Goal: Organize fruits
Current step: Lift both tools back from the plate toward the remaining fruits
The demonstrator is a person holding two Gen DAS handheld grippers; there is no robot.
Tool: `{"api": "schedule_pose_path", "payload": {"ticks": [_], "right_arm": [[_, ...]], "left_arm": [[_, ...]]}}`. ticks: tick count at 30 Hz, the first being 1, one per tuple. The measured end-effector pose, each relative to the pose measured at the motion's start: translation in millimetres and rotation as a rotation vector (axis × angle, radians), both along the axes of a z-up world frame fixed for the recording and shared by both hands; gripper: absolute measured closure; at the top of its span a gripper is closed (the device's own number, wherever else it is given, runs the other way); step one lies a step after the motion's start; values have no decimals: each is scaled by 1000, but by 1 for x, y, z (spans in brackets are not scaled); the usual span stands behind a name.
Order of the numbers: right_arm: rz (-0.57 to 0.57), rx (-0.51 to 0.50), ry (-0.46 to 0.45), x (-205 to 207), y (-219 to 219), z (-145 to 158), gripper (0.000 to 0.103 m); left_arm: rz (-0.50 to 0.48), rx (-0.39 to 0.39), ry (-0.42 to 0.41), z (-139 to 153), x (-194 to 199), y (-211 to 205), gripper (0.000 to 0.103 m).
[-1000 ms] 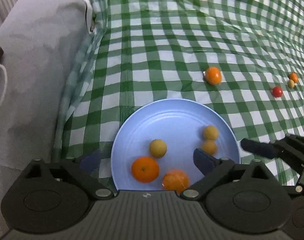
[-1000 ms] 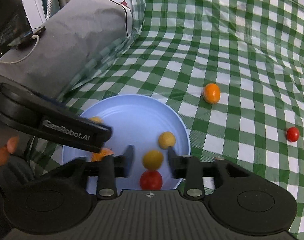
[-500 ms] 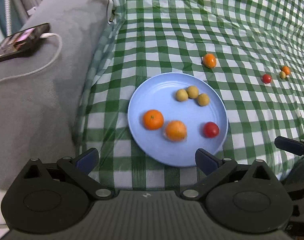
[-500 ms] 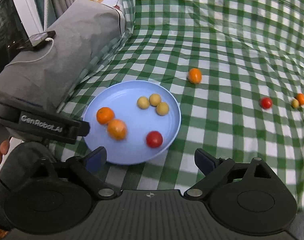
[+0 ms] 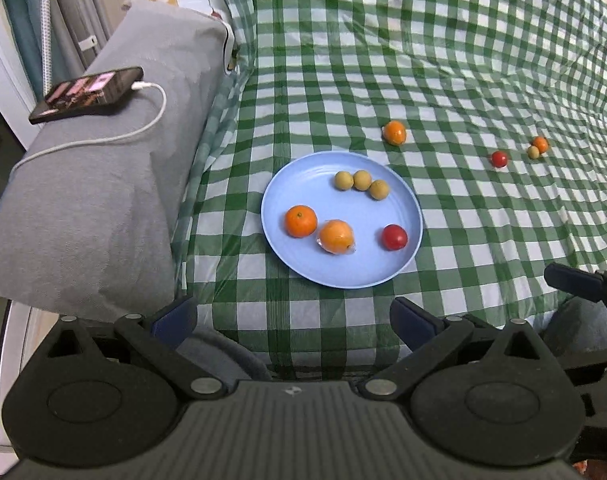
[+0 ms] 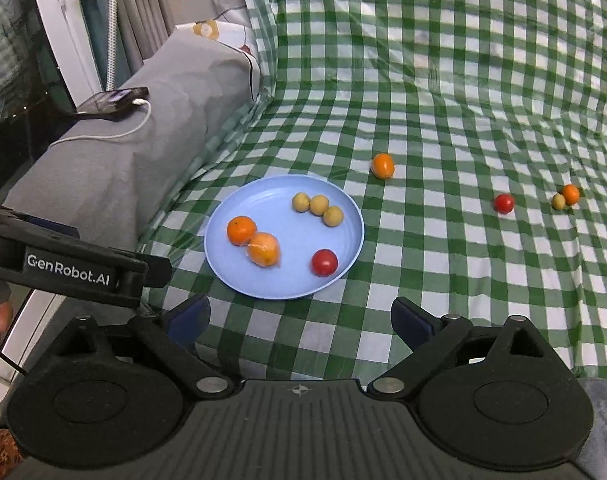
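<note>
Both grippers are pulling back from the blue plate, right gripper just opening off the red tomato; left gripper spread, empty

Six fruits lie on the plate — four more scattered beyond, rightward.

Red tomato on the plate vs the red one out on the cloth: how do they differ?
The plate tomato lies inside the blue plate, already sorted; the cloth tomato sits loose on the checked tablecloth. The plate one looks larger, being nearer the camera. Both are round, red and ungripped.
</note>
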State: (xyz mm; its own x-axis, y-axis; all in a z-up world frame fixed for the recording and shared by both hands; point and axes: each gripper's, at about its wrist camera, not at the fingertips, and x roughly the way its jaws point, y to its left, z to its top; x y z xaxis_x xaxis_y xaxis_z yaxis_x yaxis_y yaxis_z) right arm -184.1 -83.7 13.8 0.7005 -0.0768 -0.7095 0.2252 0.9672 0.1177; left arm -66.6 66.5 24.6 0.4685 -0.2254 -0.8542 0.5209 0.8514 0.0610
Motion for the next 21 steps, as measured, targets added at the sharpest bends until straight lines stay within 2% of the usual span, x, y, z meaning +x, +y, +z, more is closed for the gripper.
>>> {"api": "schedule_pose_path", "payload": {"ticks": [6,11,21], "right_arm": [[-9,-69,-57,-12,7,18,5],[-22,-44,-96,-25,-2,25,3],[-53,8,-163,-63,-15,29,3]], "left_arm": [[10,-26,-43,18,-11,2,1],[31,-19,-100,33,-25,6,1],[34,2,-144,46,-60,4,0]]}}
